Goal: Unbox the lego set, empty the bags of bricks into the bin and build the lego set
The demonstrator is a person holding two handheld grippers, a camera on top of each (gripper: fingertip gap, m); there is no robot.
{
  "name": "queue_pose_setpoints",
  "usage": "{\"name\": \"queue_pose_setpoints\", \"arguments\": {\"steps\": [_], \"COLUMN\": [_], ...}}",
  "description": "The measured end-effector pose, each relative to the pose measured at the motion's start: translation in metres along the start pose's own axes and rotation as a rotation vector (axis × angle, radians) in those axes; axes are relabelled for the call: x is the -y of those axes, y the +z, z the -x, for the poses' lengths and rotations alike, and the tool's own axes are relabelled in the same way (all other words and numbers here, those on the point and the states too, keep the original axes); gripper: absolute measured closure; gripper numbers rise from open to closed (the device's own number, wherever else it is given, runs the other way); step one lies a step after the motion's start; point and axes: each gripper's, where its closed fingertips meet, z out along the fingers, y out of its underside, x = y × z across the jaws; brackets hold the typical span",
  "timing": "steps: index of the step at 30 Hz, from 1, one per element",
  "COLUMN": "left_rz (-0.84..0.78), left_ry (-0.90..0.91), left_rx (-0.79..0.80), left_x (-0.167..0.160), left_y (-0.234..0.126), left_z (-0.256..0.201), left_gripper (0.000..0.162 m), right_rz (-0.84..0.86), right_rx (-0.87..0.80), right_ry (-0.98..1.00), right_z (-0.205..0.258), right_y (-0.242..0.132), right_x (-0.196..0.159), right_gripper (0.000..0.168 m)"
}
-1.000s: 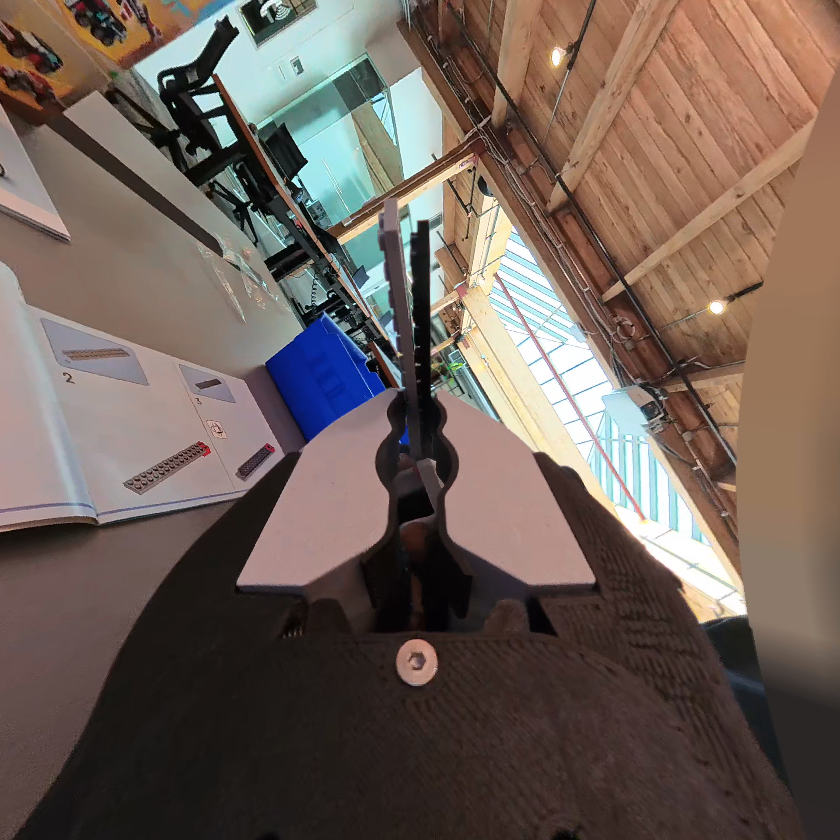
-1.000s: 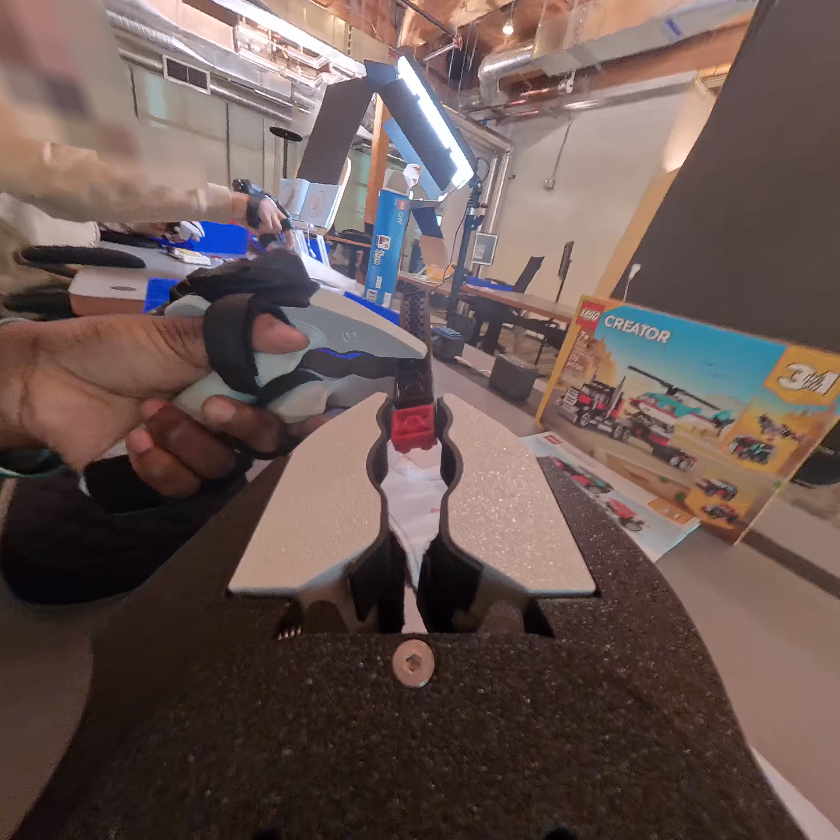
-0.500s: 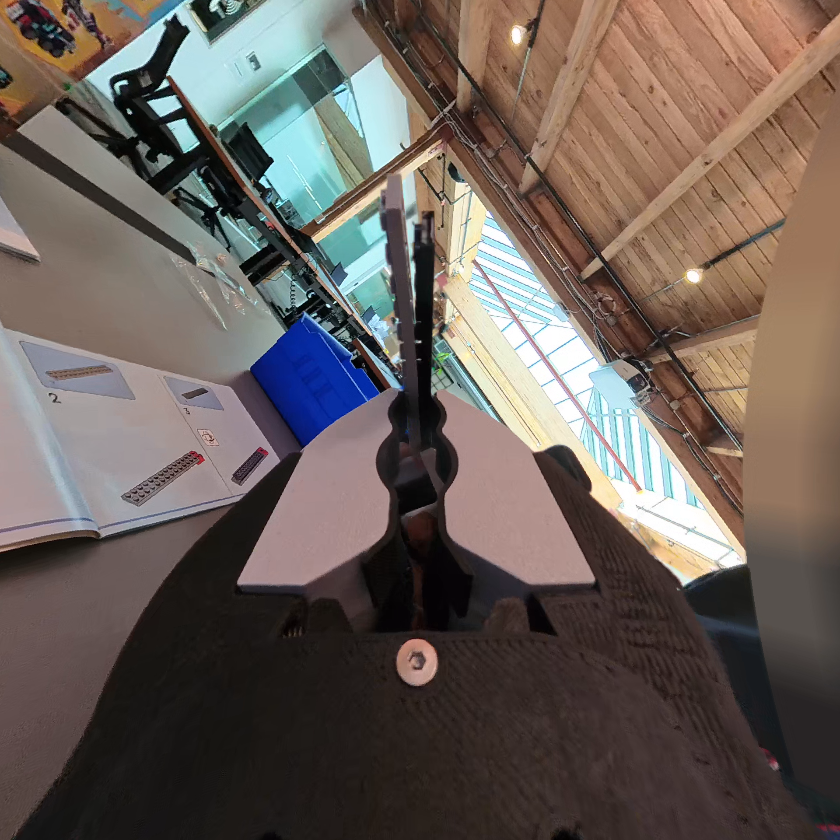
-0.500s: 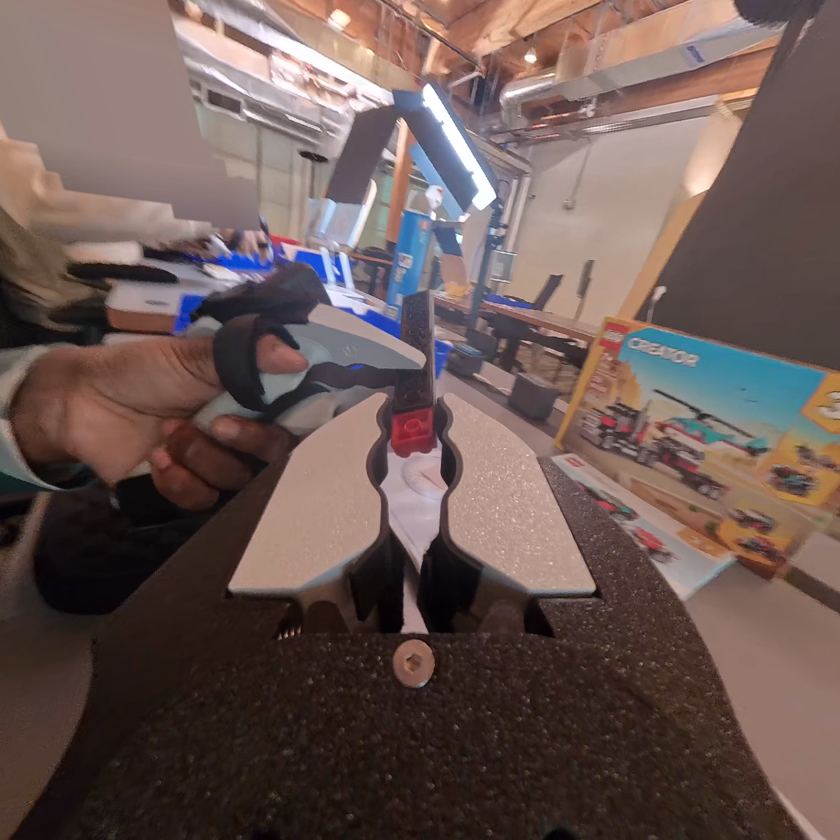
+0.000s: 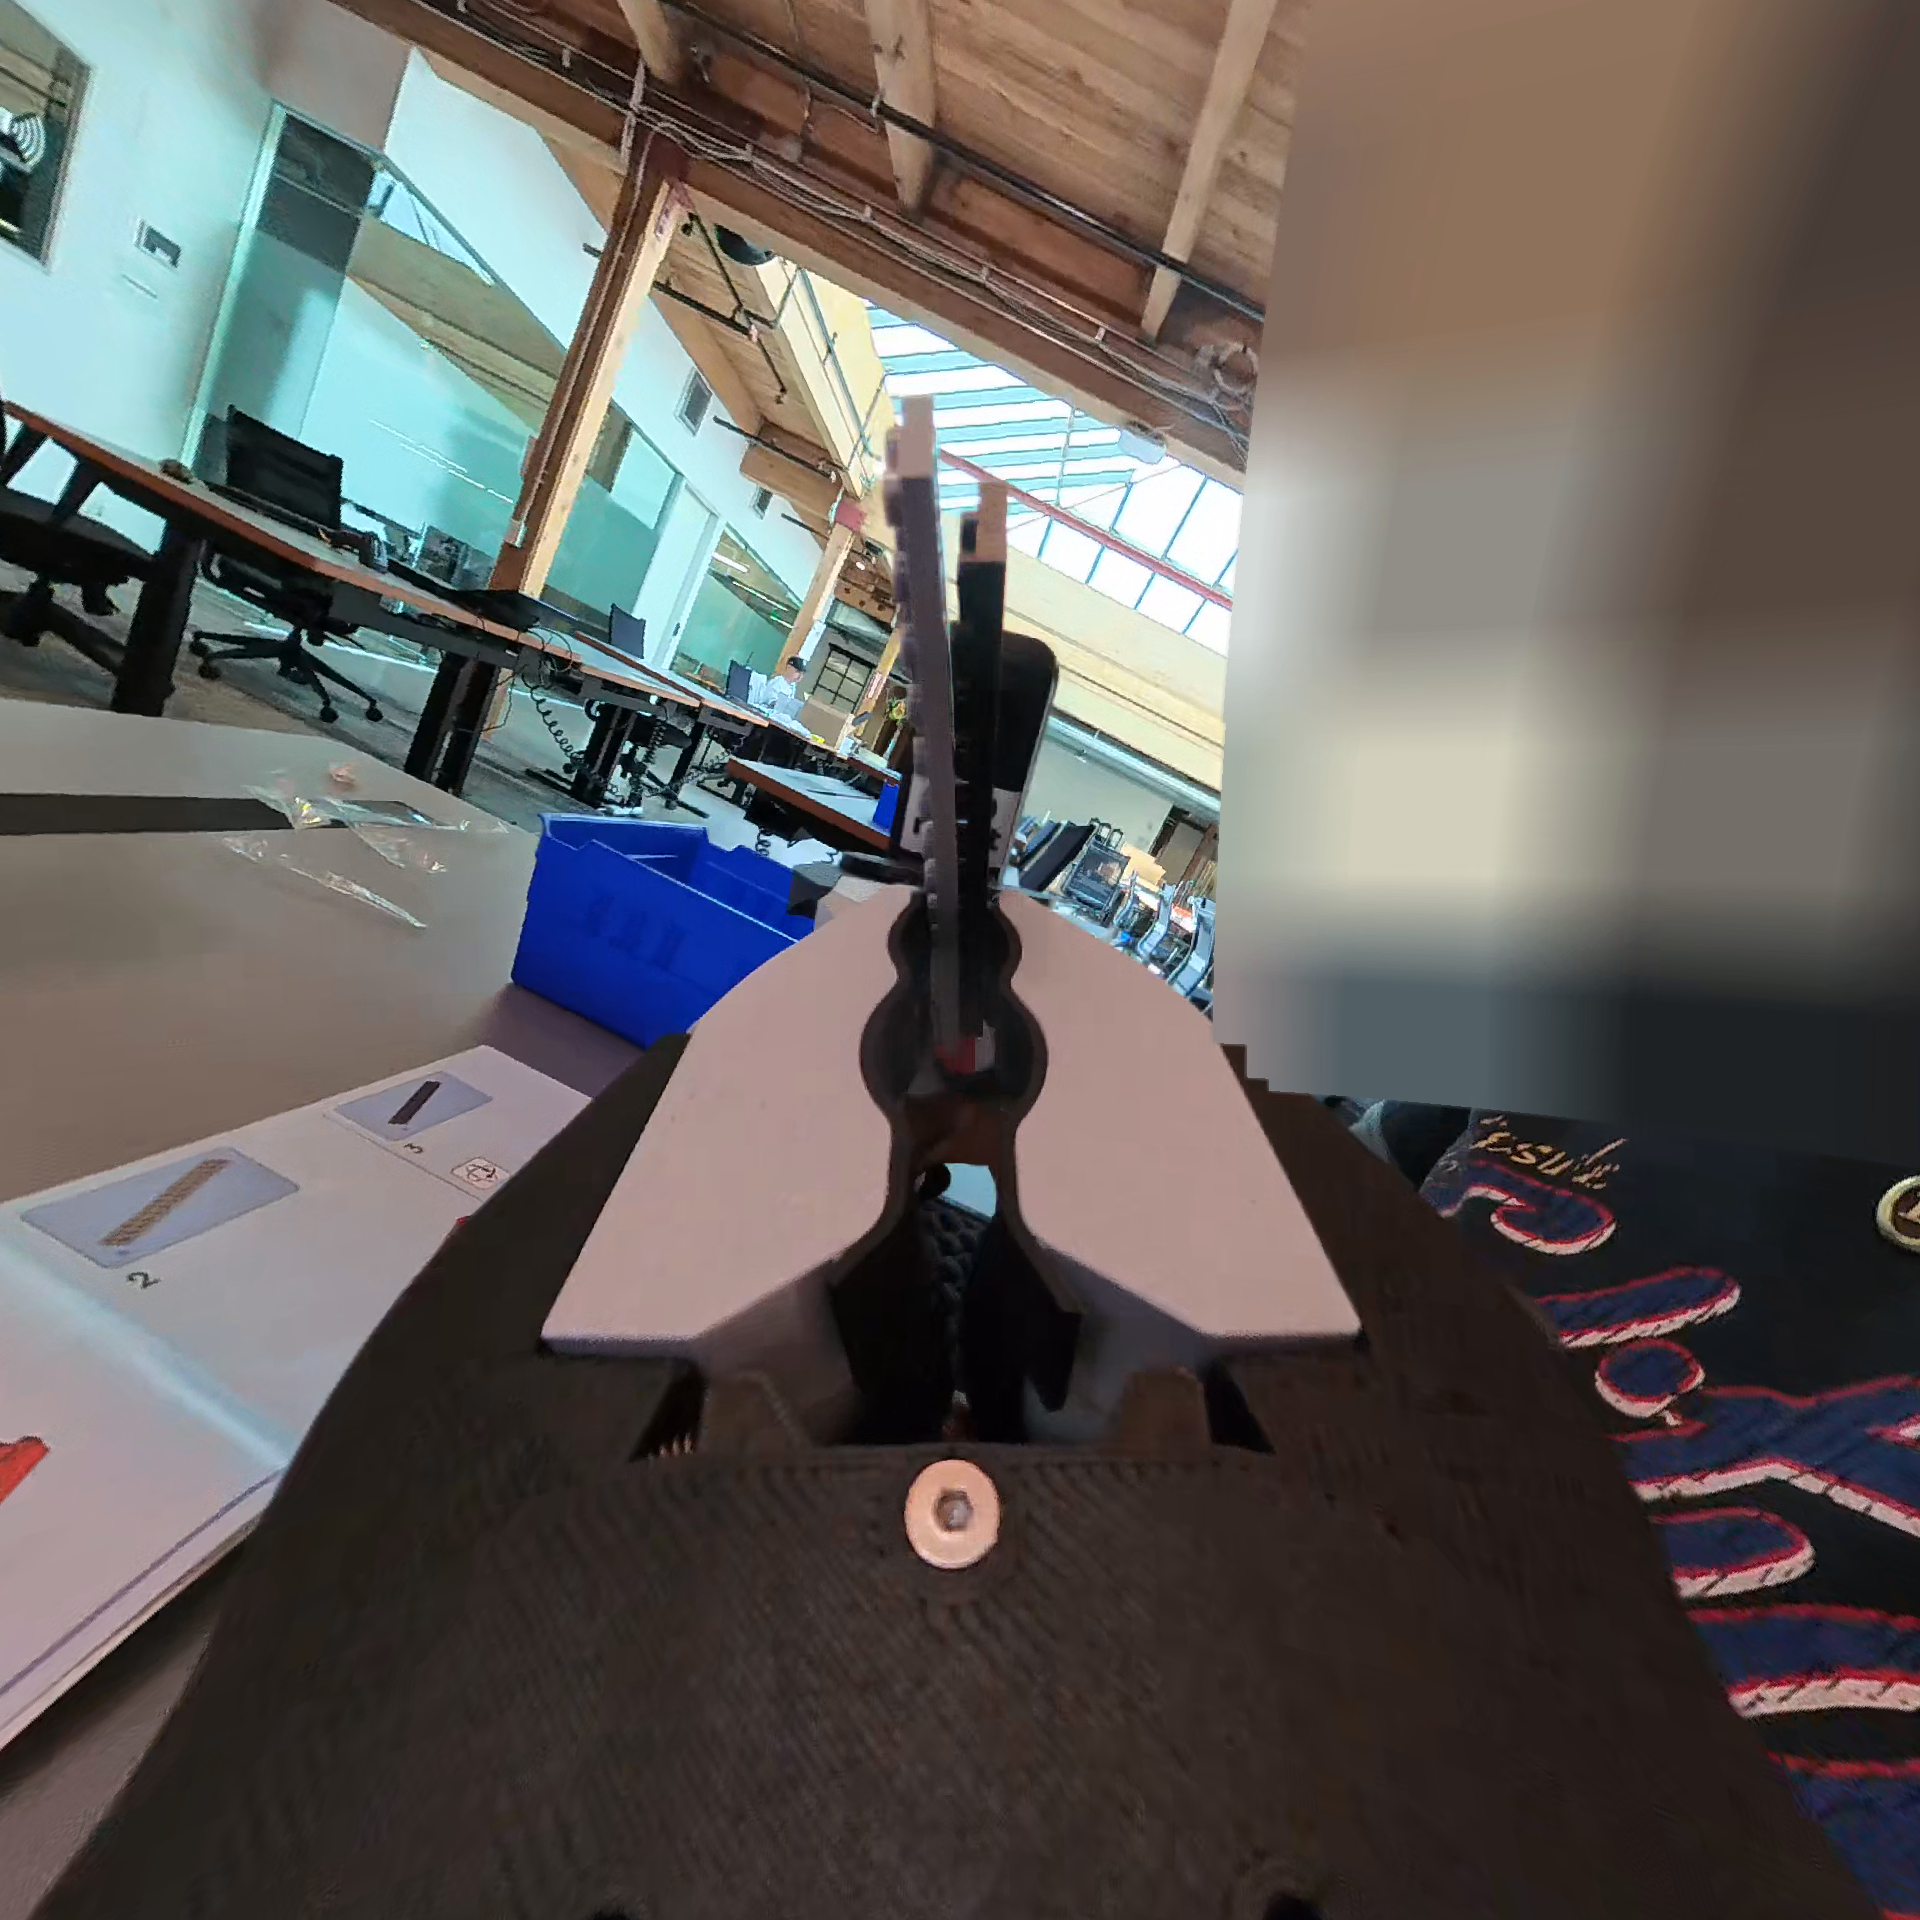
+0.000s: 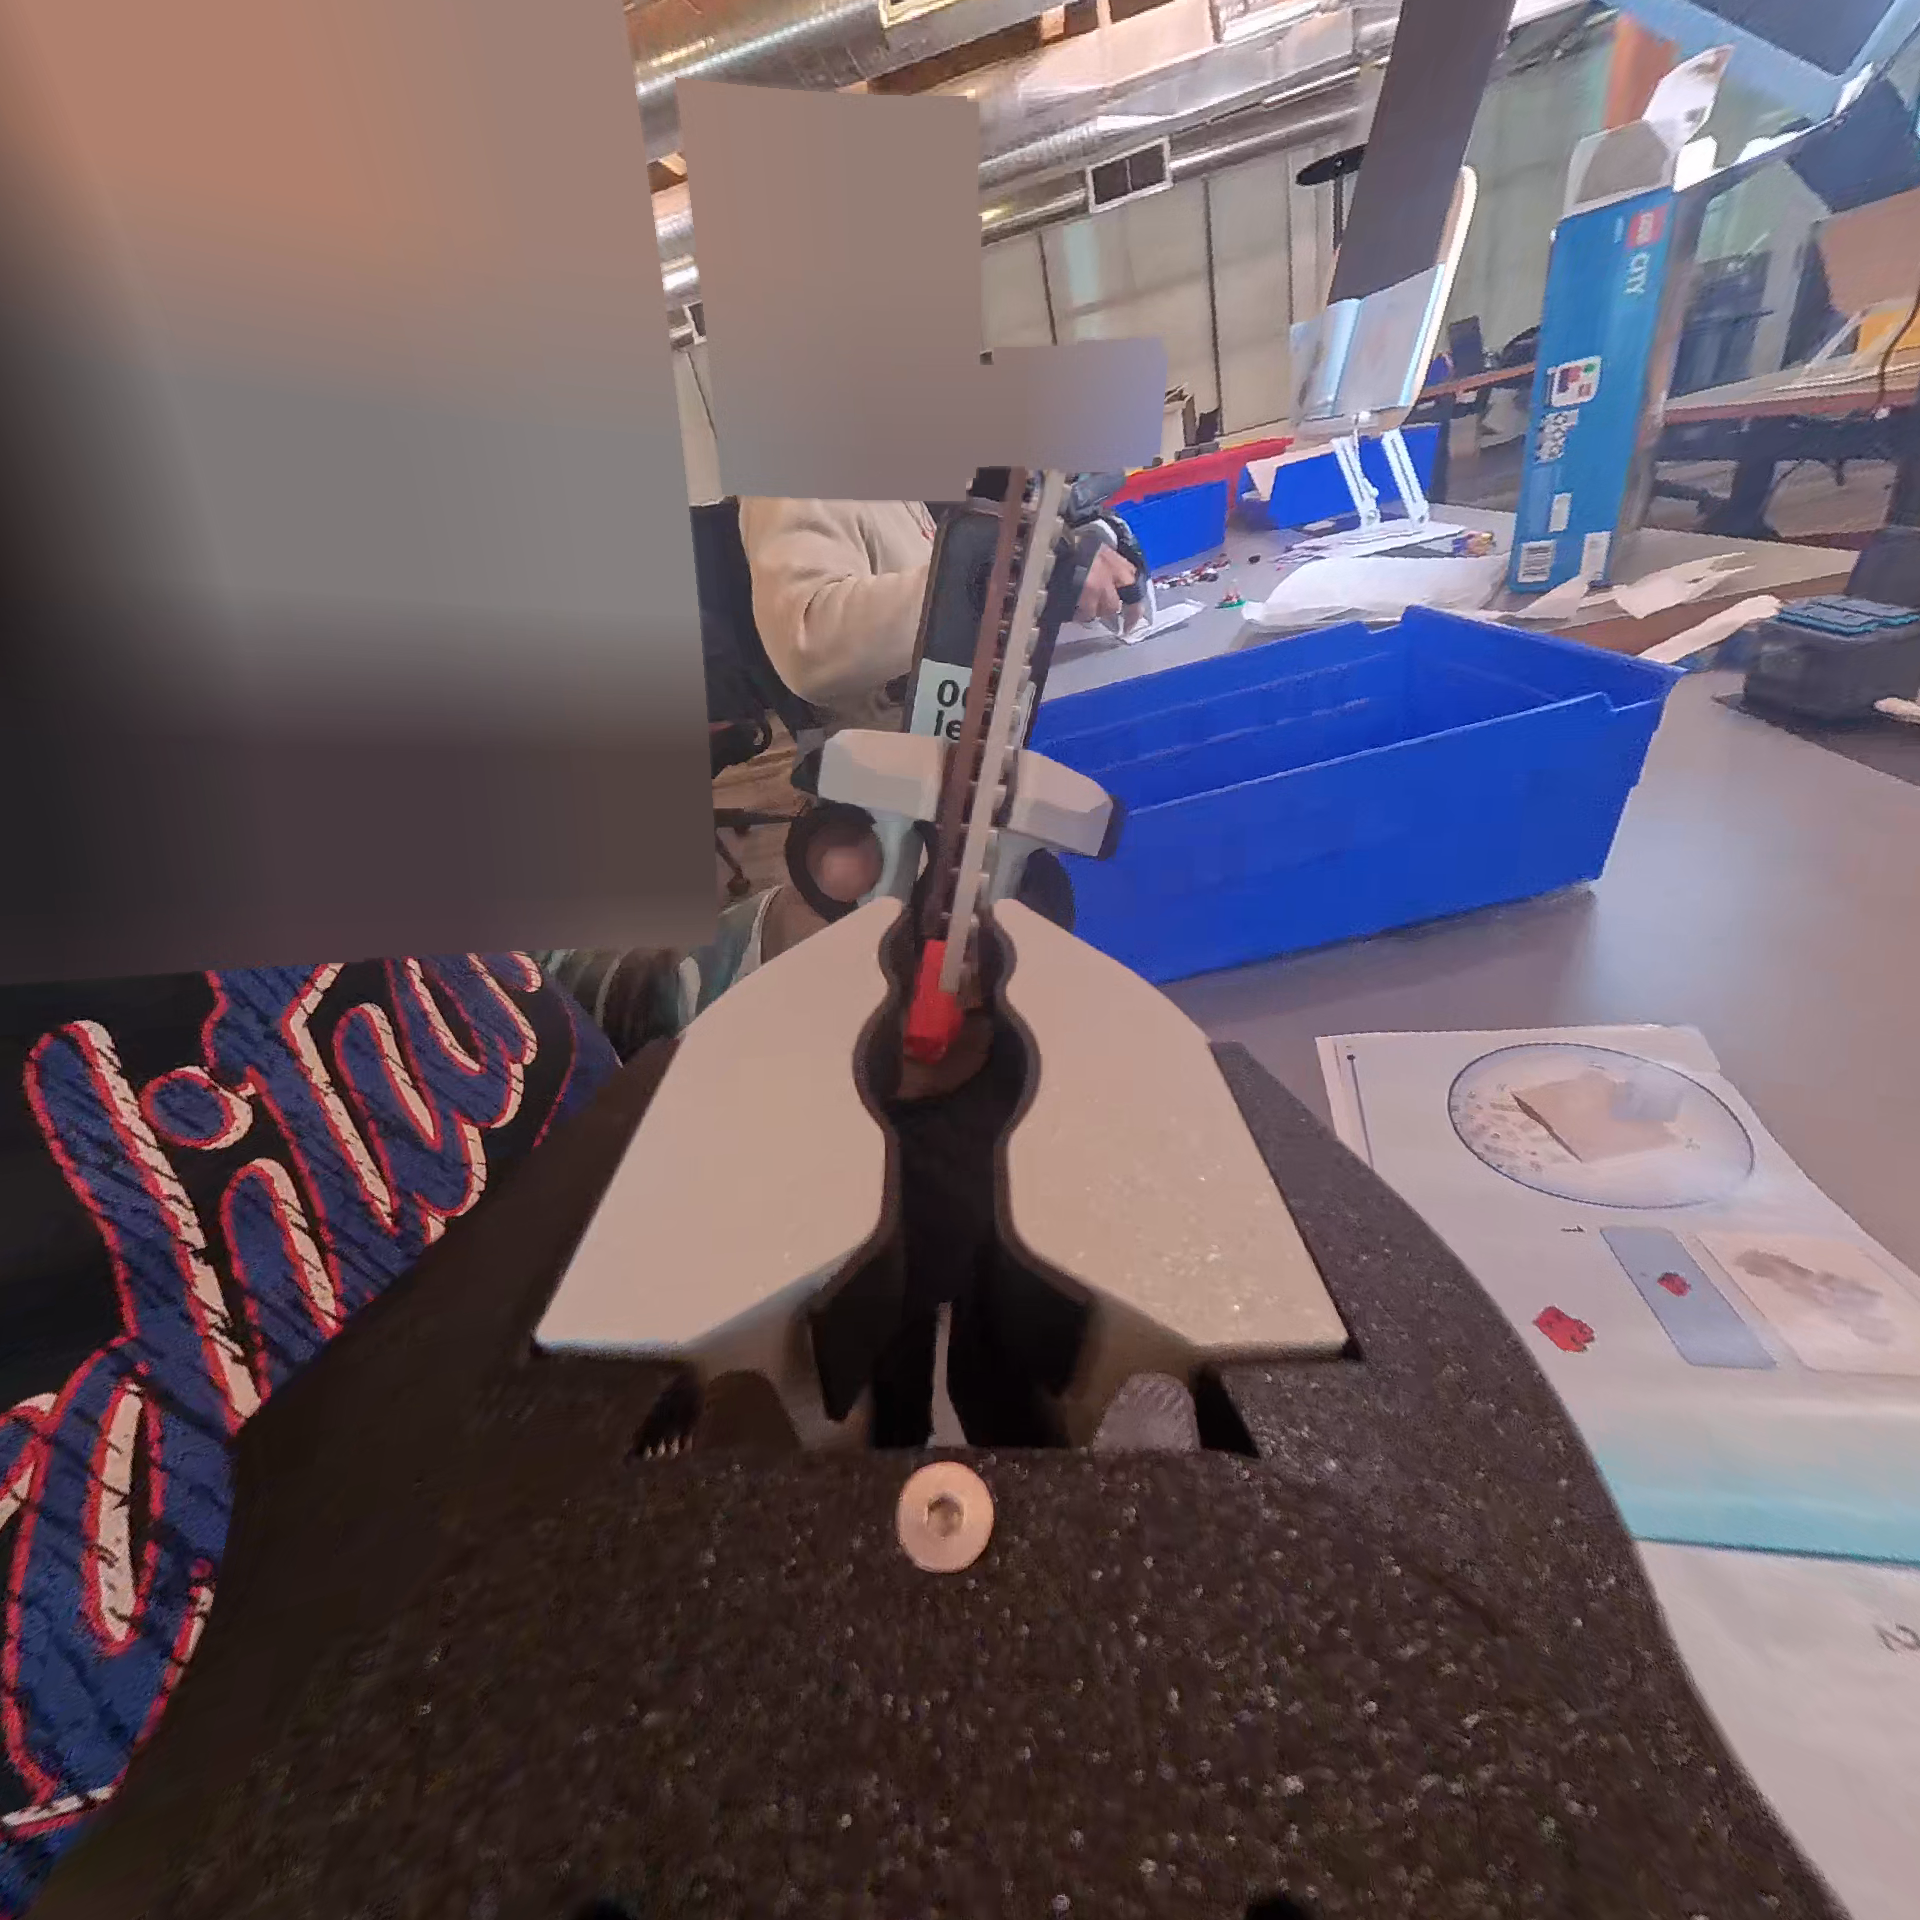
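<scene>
A long light grey plate (image 5: pixel 920 644) and a long black plate (image 5: pixel 977 644) are stacked face to face and stand on edge. A red brick (image 6: pixel 930 1003) sits at their near end. My left gripper (image 5: pixel 951 904) is shut on the stack, and a bit of red (image 5: pixel 961 1055) shows deep in its jaws. My right gripper (image 6: pixel 940 914) is shut on the same stack (image 6: pixel 1013 665) at the red brick end, the brick lying in the jaws' hollow. The left gripper (image 6: pixel 961 800) faces it and clamps the plates farther up.
A blue bin (image 6: pixel 1351 790) stands on the grey table behind the plates and also shows in the left wrist view (image 5: pixel 644 925). An open instruction booklet (image 5: pixel 208 1247) (image 6: pixel 1610 1247) lies near. Empty clear bags (image 5: pixel 343 842) lie farther back. A tall blue box (image 6: pixel 1590 364) stands at the back right. My two grippers' fingertips are within a few centimetres of each other.
Both grippers have swung round with the plate stack and now face each other. The red brick, first at my right fingertips, now sits deeper in the jaws, which have closed tighter.
</scene>
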Motion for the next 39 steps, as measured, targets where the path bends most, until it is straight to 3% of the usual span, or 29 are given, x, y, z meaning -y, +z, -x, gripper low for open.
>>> {"name": "queue_pose_setpoints", "arguments": {"steps": [7,13,16,18,28,31,34,39], "left_rz": [0.068,0.087,0.067,0.029,0.076,0.149,0.167,0.225], "left_ry": [0.157,0.253,0.311,0.343,0.368,0.408,0.406,0.407], "left_rx": [0.017,-0.037,-0.046,-0.056,-0.007,0.037,0.039,0.051], "left_x": [-0.004,-0.005,-0.005,-0.003,-0.013,-0.022,-0.024,-0.029], "left_y": [-0.006,-0.014,-0.016,-0.017,-0.026,-0.027,-0.026,-0.026], "left_z": [-0.001,-0.009,-0.013,-0.017,-0.008,-0.001,-0.002,0.000], "left_gripper": [0.152,0.151,0.139,0.150,0.152,0.153,0.153,0.153], "right_rz": [0.012,0.043,0.071,0.050,0.045,0.055,0.114,0.089], "right_rx": [-0.008,-0.040,-0.041,-0.029,0.048,0.065,0.066,0.084], "right_ry": [-0.057,-0.223,-0.271,-0.263,-0.117,-0.090,-0.159,-0.194], "right_z": [-0.002,0.004,0.007,0.009,0.006,0.005,0.003,0.002], "right_y": [0.005,0.011,0.015,0.017,0.023,0.024,0.026,0.026], "right_x": [-0.007,-0.008,-0.011,-0.011,-0.027,-0.029,-0.038,-0.042], "right_gripper": [0.159,0.159,0.159,0.160,0.160,0.138,0.158,0.159]}}
